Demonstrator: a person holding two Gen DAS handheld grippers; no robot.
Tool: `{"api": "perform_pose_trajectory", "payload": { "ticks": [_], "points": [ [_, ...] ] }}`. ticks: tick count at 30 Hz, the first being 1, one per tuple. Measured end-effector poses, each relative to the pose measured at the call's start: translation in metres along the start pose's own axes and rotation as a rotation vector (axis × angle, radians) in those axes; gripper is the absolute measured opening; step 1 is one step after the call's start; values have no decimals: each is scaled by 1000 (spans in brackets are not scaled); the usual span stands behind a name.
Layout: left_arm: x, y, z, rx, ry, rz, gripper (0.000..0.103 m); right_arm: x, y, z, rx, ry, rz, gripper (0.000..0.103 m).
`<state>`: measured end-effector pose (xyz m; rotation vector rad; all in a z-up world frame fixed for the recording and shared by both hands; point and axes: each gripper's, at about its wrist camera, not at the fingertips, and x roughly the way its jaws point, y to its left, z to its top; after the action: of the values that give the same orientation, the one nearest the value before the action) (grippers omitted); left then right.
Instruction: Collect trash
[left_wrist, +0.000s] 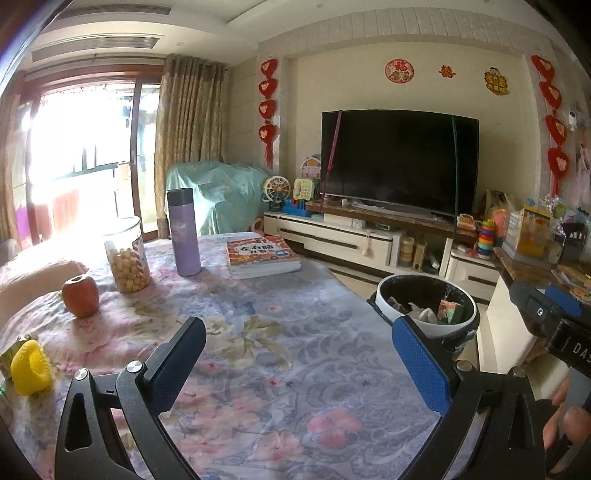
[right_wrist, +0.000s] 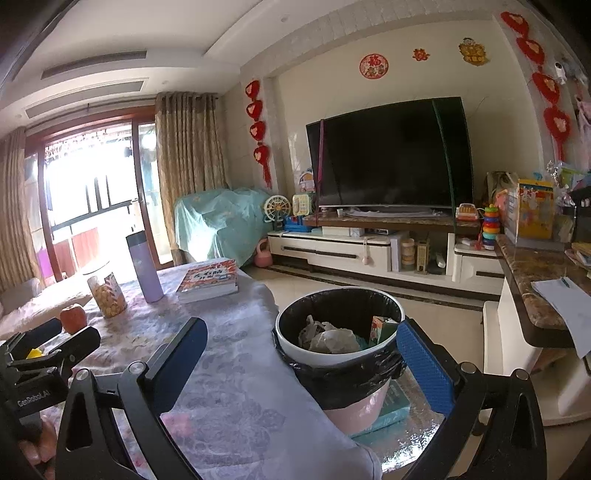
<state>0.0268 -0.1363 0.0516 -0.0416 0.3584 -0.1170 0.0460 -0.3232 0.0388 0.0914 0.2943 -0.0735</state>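
A white and pink trash bin (right_wrist: 340, 354) with a black liner stands beside the table's right edge; it holds crumpled paper (right_wrist: 328, 338) and a small carton (right_wrist: 380, 328). It also shows in the left wrist view (left_wrist: 424, 306). My left gripper (left_wrist: 299, 350) is open and empty over the floral tablecloth (left_wrist: 258, 332). My right gripper (right_wrist: 301, 350) is open and empty, with the bin between its fingers in view. A yellow round object (left_wrist: 29, 365) and a shiny wrapper (left_wrist: 11, 354) lie at the table's left edge.
On the table stand an apple (left_wrist: 80, 295), a snack jar (left_wrist: 127, 258), a purple flask (left_wrist: 183, 232) and stacked books (left_wrist: 262, 256). A TV (left_wrist: 399, 162) on a white cabinet (left_wrist: 347, 236) is behind. A marble counter (right_wrist: 532, 280) is at right.
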Motion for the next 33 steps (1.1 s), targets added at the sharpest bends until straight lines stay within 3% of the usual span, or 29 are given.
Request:
{"api": "perform_pose_trajectory", "payload": {
  "ticks": [33],
  "points": [
    [4, 6, -3, 9, 0, 1, 102, 2, -1, -4, 7, 9, 7, 103]
  ]
}}
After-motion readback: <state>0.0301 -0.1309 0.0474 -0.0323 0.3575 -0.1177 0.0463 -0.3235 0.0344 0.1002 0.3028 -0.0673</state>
